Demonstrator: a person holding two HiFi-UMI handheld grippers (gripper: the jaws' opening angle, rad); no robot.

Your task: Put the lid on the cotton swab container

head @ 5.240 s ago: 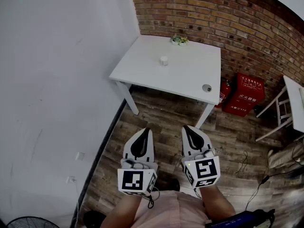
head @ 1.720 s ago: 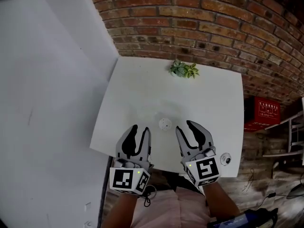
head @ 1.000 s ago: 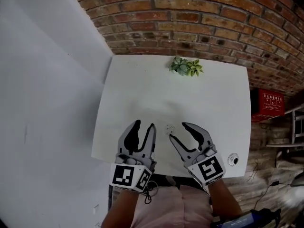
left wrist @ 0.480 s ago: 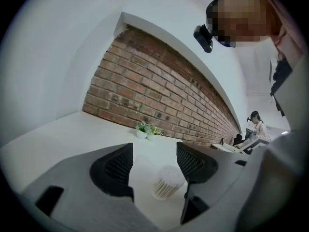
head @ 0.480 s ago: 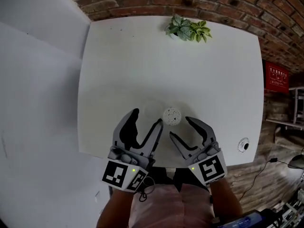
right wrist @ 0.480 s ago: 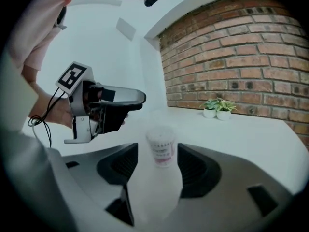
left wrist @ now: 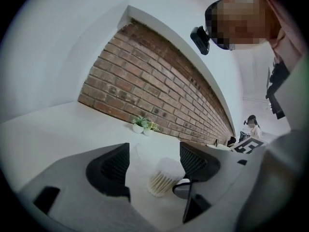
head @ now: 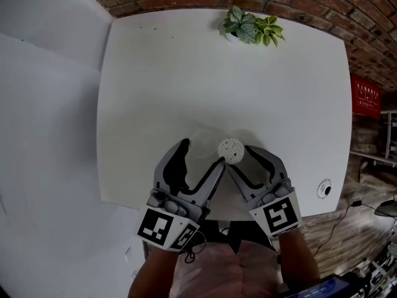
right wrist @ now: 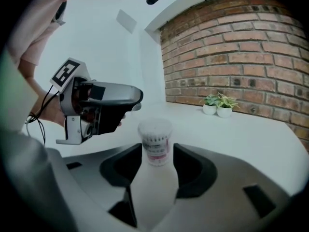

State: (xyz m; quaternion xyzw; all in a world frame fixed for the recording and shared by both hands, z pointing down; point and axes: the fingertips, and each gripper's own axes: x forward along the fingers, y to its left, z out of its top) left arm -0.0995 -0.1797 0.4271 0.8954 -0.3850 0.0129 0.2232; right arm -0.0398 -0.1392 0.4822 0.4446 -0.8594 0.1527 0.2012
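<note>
The cotton swab container (head: pixel 231 149) is a small clear cup packed with white-tipped swabs, standing upright near the front of the white table (head: pixel 155 73). Its label shows in the right gripper view (right wrist: pixel 155 141). My right gripper (head: pixel 242 159) has the container just ahead of its jaw tips; the jaws are closing and the pads do not touch it. My left gripper (head: pixel 201 154) sits just left of the container, jaws opening wide with nothing between them. A faint clear round shape (head: pixel 201 135) lies left of the container; I cannot tell whether it is the lid.
A small potted plant (head: pixel 251 28) stands at the table's far edge against the brick wall. A small round ring (head: pixel 324 188) sits near the table's front right corner. A white wall runs along the left. Red boxes (head: pixel 366 96) stand on the floor at right.
The view has come from across the room to over the table. Both grippers have moved forward to flank the container, and the left jaws have spread wider.
</note>
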